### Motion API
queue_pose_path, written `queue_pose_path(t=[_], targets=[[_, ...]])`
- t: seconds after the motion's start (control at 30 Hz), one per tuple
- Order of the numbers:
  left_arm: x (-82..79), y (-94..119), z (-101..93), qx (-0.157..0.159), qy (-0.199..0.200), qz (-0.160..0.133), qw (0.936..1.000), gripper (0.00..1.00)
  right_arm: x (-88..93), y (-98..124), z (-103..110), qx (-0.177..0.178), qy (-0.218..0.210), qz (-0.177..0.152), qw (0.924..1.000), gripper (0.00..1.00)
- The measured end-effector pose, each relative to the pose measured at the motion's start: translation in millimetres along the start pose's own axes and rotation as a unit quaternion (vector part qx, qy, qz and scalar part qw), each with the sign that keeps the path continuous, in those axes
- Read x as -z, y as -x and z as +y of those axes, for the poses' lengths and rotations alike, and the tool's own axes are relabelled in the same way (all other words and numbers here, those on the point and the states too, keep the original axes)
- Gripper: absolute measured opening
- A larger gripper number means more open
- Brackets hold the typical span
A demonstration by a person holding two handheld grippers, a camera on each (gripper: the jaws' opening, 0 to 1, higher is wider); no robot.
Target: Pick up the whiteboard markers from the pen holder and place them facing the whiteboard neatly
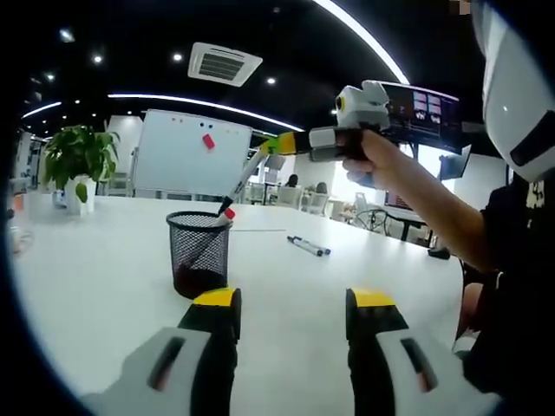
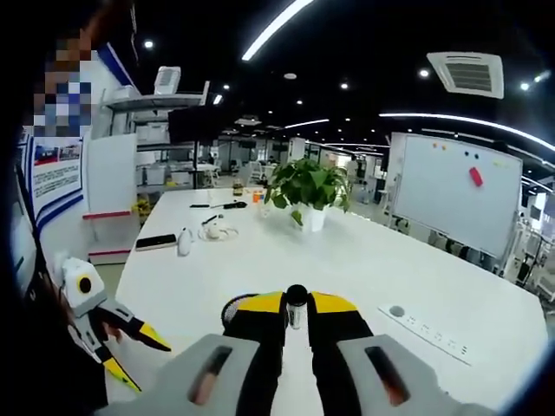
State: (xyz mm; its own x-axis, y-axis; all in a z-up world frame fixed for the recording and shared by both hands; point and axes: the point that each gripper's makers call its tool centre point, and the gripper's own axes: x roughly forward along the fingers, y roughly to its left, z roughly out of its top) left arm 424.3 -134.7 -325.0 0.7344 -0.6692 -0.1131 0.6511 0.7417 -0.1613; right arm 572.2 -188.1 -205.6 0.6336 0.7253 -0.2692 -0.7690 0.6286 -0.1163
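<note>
A black mesh pen holder [image 1: 199,251] stands on the white table, just beyond my open left gripper [image 1: 293,303], whose jaws hold nothing. From the right, my right gripper [image 1: 279,144] is shut on a white marker with a red cap [image 1: 241,180]; the marker slants down with its red end at the holder's rim. Two more markers [image 1: 308,246] lie side by side on the table past the holder. The whiteboard [image 1: 191,156] stands at the back. In the right gripper view, the right gripper [image 2: 297,319] pinches the marker's end [image 2: 297,299] above the holder's rim [image 2: 234,305], and the left gripper [image 2: 137,355] is open at lower left.
A potted plant [image 1: 78,160] sits at the table's far left. The person holding the grippers is at the right edge [image 1: 512,260]. In the right gripper view I see the whiteboard [image 2: 460,191], the plant [image 2: 308,186], a socket panel in the table [image 2: 425,328], and a phone [image 2: 156,241].
</note>
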Motion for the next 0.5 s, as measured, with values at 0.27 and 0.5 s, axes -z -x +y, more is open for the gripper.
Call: queue_pose_path(t=[0.27, 0.5], targets=[[2.5, -1.5, -1.1, 0.001, 0.002, 0.004, 1.0, 0.5, 0.6, 2.3, 1.0, 0.001, -0.004, -0.003, 1.0, 0.13], [3.6, -3.8, -2.5, 0.004, 0.003, 0.005, 1.0, 0.5, 1.1, 3.7, -3.8, 0.007, -0.007, -0.006, 0.9999, 0.13]])
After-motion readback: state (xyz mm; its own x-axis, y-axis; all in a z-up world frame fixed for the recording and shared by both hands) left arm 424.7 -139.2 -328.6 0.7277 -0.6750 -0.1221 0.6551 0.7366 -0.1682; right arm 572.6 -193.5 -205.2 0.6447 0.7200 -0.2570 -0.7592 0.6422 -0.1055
